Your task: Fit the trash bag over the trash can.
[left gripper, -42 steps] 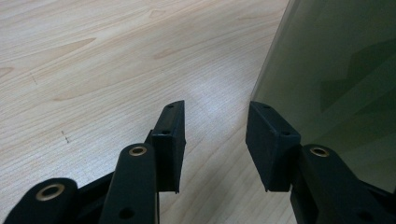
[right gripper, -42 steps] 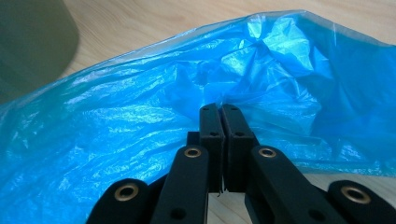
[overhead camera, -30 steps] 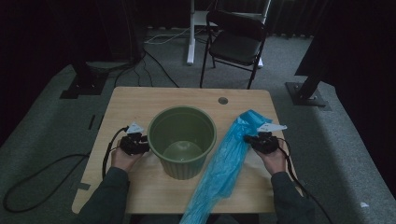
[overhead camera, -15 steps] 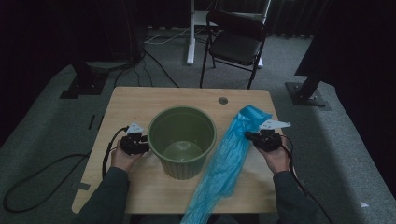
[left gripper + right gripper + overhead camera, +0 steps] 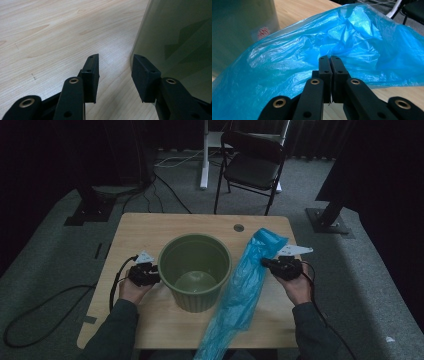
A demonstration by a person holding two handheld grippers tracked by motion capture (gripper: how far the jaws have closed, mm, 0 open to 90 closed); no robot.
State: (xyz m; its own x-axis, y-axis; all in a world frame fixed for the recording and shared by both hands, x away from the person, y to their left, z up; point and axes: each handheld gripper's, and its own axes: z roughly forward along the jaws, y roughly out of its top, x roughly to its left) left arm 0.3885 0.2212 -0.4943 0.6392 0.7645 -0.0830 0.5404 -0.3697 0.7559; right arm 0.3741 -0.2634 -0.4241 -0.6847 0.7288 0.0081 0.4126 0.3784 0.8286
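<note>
Right claw pinches blue bag; left claw open beside green bin.

Right claw (image 5: 329,58) is closed tight, jaws pressed together on a fold of the blue plastic bag (image 5: 245,285); in the high view the bag's upper end is bunched near the worktop's (image 5: 150,227) right edge at the claw, and the rest drapes diagonally over the near edge. Left claw (image 5: 115,75) stands partly open with nothing between its jaws; one jaw sits just beside the wall of the green bin (image 5: 194,270), contact not discernible. Bin stands upright at the worktop's middle, between the two claws.
</note>
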